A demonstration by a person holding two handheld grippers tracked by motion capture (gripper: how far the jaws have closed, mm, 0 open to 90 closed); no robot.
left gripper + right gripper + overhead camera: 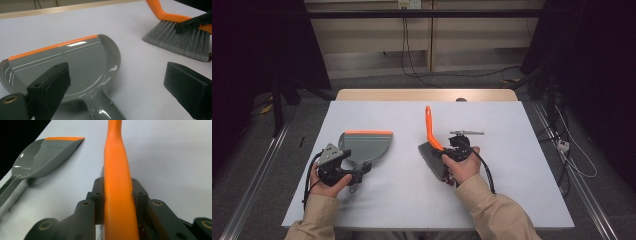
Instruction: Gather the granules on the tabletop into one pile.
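Observation:
A grey dustpan (367,145) with an orange lip lies flat on the white table top (522,200), left of centre. My left gripper (354,175) is at the pan's handle end, its jaws open. In the left gripper view the dustpan (75,62) lies ahead and its handle runs between the wide-apart pads (50,87) of my left gripper (117,82) without touching them. My right gripper (451,152) is shut on the orange handle of a hand brush (432,145), whose grey bristles (180,42) rest on the table. In the right gripper view the brush handle (116,182) is pinched between both jaws of my right gripper (116,192), with the dustpan (45,157) off to the left.
A small grey metal piece (467,133) lies just behind my right hand. A wooden edge (427,95) borders the far side of the table. Cables trail over the floor at the back and right, and dark stands flank the table.

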